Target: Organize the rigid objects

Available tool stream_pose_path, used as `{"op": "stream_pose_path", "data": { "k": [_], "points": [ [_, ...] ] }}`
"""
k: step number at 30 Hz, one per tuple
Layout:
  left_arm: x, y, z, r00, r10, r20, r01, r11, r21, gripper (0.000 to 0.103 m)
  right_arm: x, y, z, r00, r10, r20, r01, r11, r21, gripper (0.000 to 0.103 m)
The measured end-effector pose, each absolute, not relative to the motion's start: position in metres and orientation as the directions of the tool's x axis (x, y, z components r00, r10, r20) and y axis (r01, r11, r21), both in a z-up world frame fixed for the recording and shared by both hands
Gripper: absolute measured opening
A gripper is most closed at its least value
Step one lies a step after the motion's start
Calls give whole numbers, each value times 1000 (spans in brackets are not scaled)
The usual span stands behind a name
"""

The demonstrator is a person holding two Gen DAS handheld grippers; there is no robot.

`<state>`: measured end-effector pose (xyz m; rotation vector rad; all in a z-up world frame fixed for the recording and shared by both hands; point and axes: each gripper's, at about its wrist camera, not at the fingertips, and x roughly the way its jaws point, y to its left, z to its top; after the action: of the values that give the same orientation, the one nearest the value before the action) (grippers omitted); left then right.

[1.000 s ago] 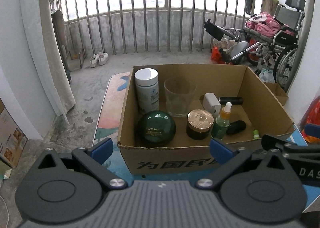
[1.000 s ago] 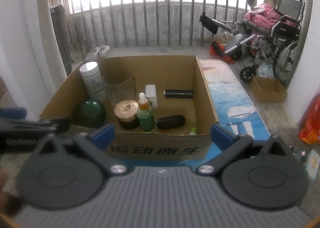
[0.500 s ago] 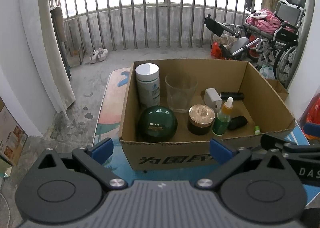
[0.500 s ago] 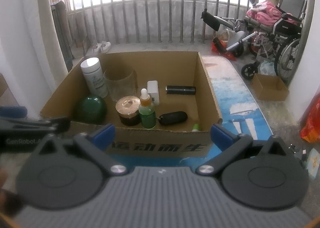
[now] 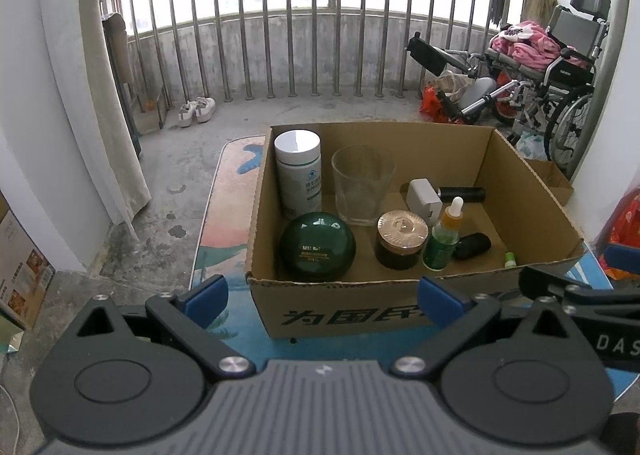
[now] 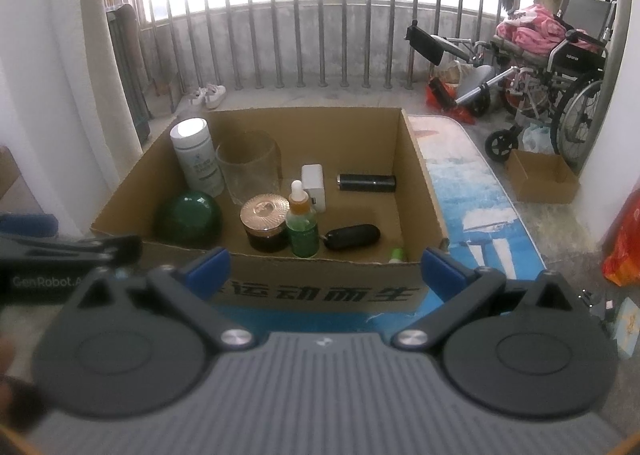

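Observation:
A cardboard box (image 5: 264, 215) (image 6: 424, 191) lies on a patterned mat. It holds a white bottle (image 5: 298, 171), a clear glass (image 5: 362, 183), a round green jar (image 5: 317, 247), a gold-lidded brown jar (image 5: 402, 239), a green dropper bottle (image 5: 444, 239), a white charger (image 5: 424, 201), a black cylinder (image 5: 462, 194), a black oval case (image 5: 472, 246) and a small green tube (image 5: 510, 258). My left gripper (image 5: 324, 295) hangs open and empty before the box's front wall. My right gripper (image 6: 325, 271) is also open and empty, beside it.
The blue patterned mat (image 6: 480, 215) extends right of the box. A wheelchair (image 6: 560, 67) and a small cardboard box (image 6: 544, 179) stand at right. The railing (image 5: 320, 35) is behind, with shoes (image 5: 196, 109) near a curtain (image 5: 116, 135) at left.
Both views have drifted slightly: the box sits a little higher and smaller, so both grippers have drawn back a bit. Jaws stay open; the objects have not moved.

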<state>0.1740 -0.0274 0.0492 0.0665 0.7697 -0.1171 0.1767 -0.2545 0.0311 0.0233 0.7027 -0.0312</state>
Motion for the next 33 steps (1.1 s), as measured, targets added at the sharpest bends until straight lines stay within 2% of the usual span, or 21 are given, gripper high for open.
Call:
{"op": "stream_pose_path", "data": {
  "k": [33],
  "points": [
    [174, -26, 51, 713, -86, -696, 133, 991, 13, 100, 175, -254, 35, 762, -23, -647, 40, 999, 11, 102]
  ]
}}
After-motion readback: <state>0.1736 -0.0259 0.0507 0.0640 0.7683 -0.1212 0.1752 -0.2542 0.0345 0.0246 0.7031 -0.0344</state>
